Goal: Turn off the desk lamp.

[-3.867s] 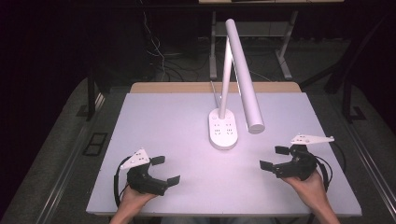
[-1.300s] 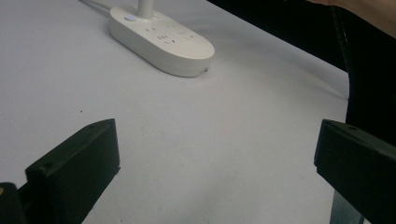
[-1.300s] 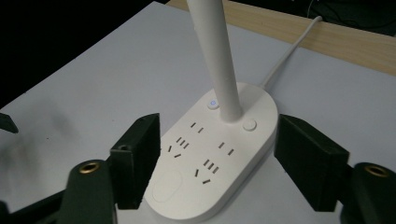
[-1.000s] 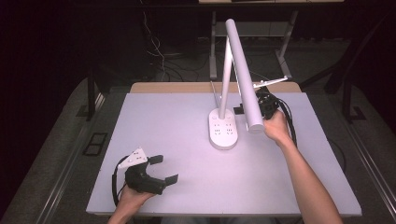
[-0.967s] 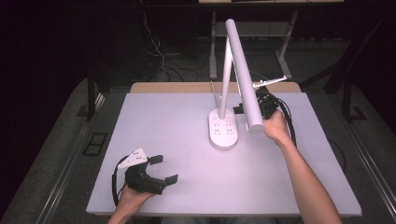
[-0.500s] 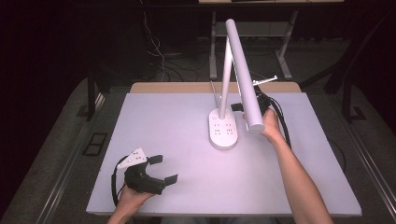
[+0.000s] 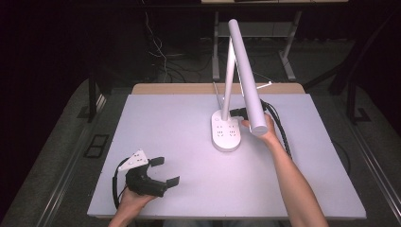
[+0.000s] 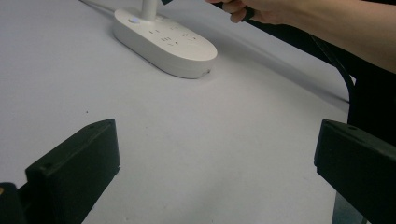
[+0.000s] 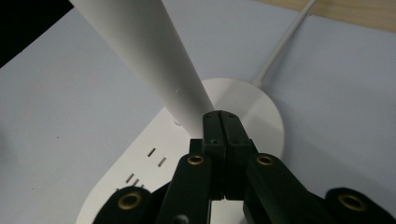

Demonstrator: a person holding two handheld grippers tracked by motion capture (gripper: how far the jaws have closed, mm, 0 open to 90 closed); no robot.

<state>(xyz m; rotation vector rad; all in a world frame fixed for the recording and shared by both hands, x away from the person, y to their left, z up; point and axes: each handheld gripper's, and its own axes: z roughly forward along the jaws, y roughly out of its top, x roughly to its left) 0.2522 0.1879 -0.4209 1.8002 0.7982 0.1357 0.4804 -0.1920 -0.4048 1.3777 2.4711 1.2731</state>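
Observation:
A white desk lamp stands at the table's back middle, with an oval socket base, an upright stem and a long tube head. My right gripper reaches under the head, jaws pressed together with nothing between them. In the right gripper view its tips sit against the foot of the stem, above the base. My left gripper rests open at the front left. In its own view the wide-apart jaws of the left gripper face the base.
The lamp's white cable runs off the back of the white table. The right gripper's black cable trails along the person's right forearm. Dark floor and a desk frame lie beyond the table.
My right gripper came from the front right up to the lamp, then slid left under the head to the stem. The left gripper has stayed put.

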